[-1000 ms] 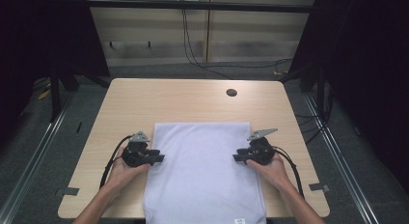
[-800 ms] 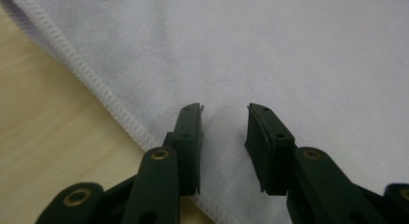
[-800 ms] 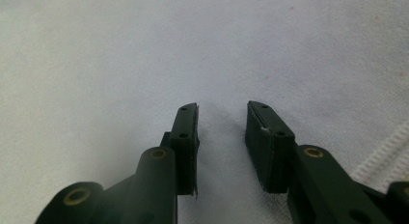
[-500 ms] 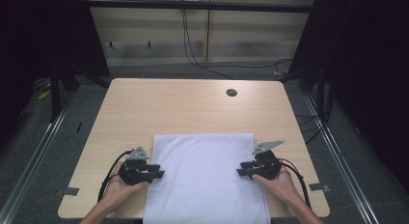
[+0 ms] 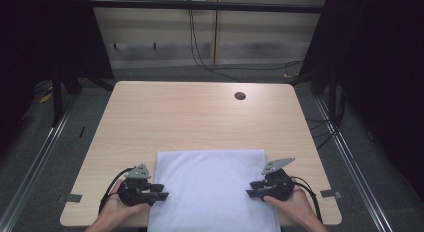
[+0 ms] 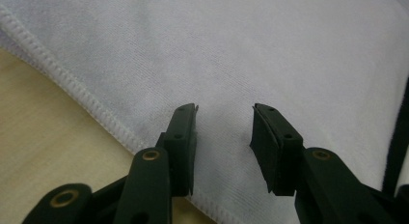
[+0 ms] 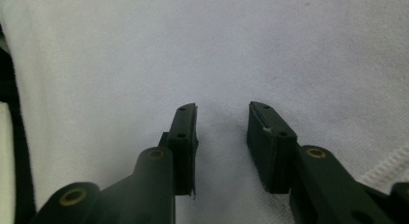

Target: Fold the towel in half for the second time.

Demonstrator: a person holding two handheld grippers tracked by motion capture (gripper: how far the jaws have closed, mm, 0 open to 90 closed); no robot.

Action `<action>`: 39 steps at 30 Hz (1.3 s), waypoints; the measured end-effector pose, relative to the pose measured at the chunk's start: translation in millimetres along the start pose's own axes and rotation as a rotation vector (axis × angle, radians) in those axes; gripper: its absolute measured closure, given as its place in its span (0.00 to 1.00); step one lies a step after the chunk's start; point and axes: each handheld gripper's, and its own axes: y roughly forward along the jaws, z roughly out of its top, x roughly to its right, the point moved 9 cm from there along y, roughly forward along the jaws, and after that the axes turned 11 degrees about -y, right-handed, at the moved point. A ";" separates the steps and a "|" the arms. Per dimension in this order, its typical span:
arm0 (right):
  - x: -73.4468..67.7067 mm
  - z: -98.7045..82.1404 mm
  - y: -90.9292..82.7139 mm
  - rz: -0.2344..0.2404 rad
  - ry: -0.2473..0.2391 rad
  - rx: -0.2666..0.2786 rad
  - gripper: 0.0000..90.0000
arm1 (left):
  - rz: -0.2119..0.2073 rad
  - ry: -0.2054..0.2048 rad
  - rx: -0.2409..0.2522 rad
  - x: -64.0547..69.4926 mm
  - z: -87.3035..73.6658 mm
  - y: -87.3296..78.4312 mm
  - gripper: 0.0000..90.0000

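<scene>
White cloth spread at the near edge of a table, a gripper set at each side.

The wooden table [image 5: 200, 117] is seen with a small dark hole [image 5: 240, 96] at 1 o'clock. The white cloth [image 5: 210, 187] is laid flat at 6 o'clock, its near end draped over the table's edge. The left gripper [image 5: 161, 192] is placed at the cloth's 9 o'clock edge, the right gripper [image 5: 251, 193] at its 3 o'clock edge. Both pairs of jaws have just been opening and are held apart over the fabric, with nothing clamped.
</scene>
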 end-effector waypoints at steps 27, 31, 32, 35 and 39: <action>133.2 25.1 2.3 -0.209 0.098 0.083 0.63 | 0.113 -0.132 0.177 -86.0 77.6 1.2 0.51; 132.2 22.2 3.9 -0.207 0.095 0.059 0.69 | 0.119 -0.124 0.156 -90.2 75.4 5.3 0.51; 132.2 22.2 3.9 -0.207 0.095 0.059 0.69 | 0.119 -0.124 0.156 -90.2 75.4 5.3 0.51; 131.4 19.6 4.6 -0.197 0.096 0.046 0.73 | 0.145 -0.127 0.165 -96.4 75.7 4.9 0.50; 131.0 20.3 5.5 -0.190 0.098 0.047 0.81 | 0.136 -0.142 0.191 -101.0 79.3 5.8 0.50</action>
